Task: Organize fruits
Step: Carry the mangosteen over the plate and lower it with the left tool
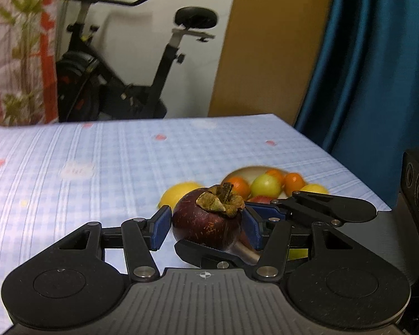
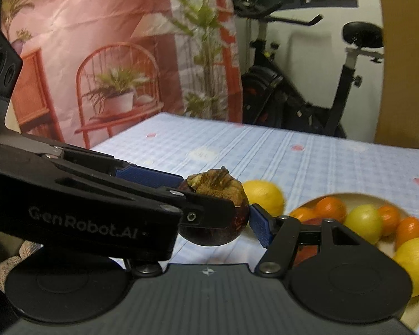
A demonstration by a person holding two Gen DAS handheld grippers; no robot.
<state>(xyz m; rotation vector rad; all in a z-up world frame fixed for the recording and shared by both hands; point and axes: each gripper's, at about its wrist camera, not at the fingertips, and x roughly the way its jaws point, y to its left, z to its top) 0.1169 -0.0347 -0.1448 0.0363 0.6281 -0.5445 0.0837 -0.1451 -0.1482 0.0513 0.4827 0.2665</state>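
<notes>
Left of the left gripper [image 1: 206, 227], the pale blue checked tablecloth [image 1: 83, 167] spreads out, and a black exercise bike [image 1: 120, 83] stands beyond its far edge. The left gripper is closed to a middling width on a dark purple round mangosteen with a dry brown-green calyx [image 1: 204, 223]: one blue pad [image 1: 162, 229] presses its left flank and the other its right. The fruit sits upright between them, calyx up. Just ahead of the fruit and a little left lies a yellow lemon [image 1: 178, 192] on the cloth. Ahead and to the right is a shallow white bowl [image 1: 245, 171]. It holds small orange citrus fruits [image 1: 238, 185], a green round fruit [image 1: 265, 185] and another yellow fruit [image 1: 314, 188]. In the right wrist view the left gripper's black body reaches in from the left and covers the right gripper's [image 2: 209, 223] left finger. The right gripper's blue right pad [image 2: 261, 226] stands just beside the mangosteen's right side. I cannot tell whether it touches, nor whether this gripper grips the fruit. Its jaws stand about as wide as the fruit. A deep blue satin curtain [image 1: 363, 69] hangs to the far right of the left gripper, beyond the cloth.
</notes>
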